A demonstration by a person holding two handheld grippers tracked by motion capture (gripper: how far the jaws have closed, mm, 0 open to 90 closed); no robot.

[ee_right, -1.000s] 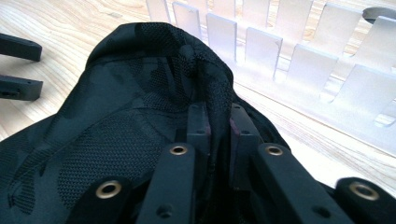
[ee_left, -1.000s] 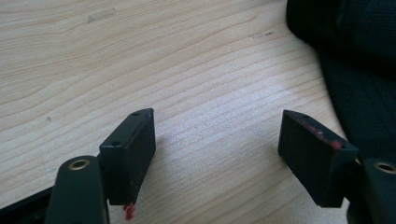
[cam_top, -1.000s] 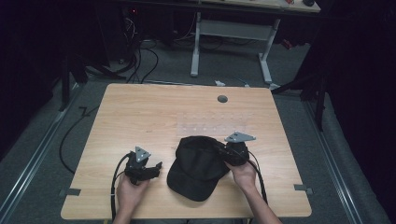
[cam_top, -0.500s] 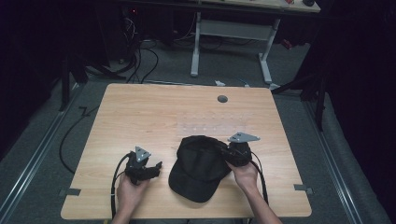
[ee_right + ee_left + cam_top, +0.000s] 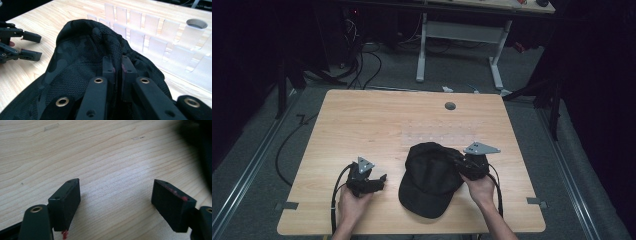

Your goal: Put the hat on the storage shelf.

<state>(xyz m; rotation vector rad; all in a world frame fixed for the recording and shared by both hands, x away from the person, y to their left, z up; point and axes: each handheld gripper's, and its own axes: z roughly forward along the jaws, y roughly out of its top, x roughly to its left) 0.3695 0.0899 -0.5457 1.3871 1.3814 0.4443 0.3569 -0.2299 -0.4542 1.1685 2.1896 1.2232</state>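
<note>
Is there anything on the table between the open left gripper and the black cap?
Nothing visible. Bare wood lies between the left gripper and the black cap, which the right gripper already pinches by its fabric.

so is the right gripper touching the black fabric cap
Touching. In the right gripper view, the right gripper has its jaws pinched shut on a fold of the black fabric cap.

Our left claw [image 5: 379,178] rests low over the counter [image 5: 362,125] in our left hand [image 5: 352,202], jaws spread wide and holding nothing. Our right claw [image 5: 459,162], held by our right hand [image 5: 479,187], has its jaws pinched together on fabric of the black cap [image 5: 432,177].
</note>
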